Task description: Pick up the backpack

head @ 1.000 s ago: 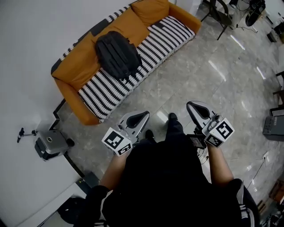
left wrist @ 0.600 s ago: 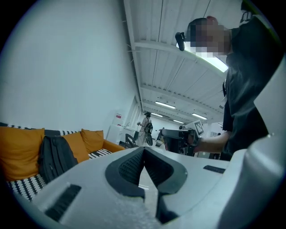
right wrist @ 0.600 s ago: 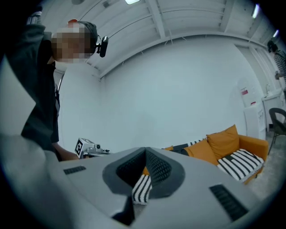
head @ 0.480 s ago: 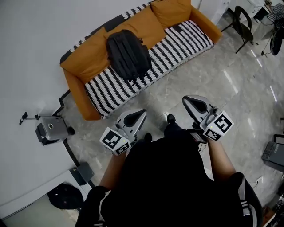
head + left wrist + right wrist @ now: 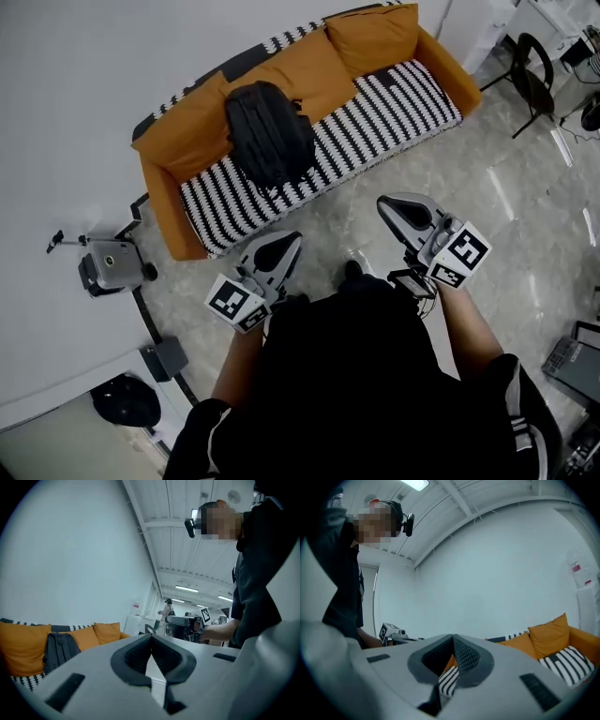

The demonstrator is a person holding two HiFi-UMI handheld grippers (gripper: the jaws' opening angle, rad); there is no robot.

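The left gripper (image 5: pixel 284 246) and right gripper (image 5: pixel 394 208) are carried close at the person's waist and point roughly level at the sofa (image 5: pixel 161 202). That suits walking up rather than reaching. Both pairs of jaws are clenched together on nothing. Beyond a stretch of grey floor (image 5: pixel 459 187), well apart from both, the backpack (image 5: pixel 267 134) leans on the orange cushions, propped on the striped seat. Its top handle is probably uppermost, though too small to tell.
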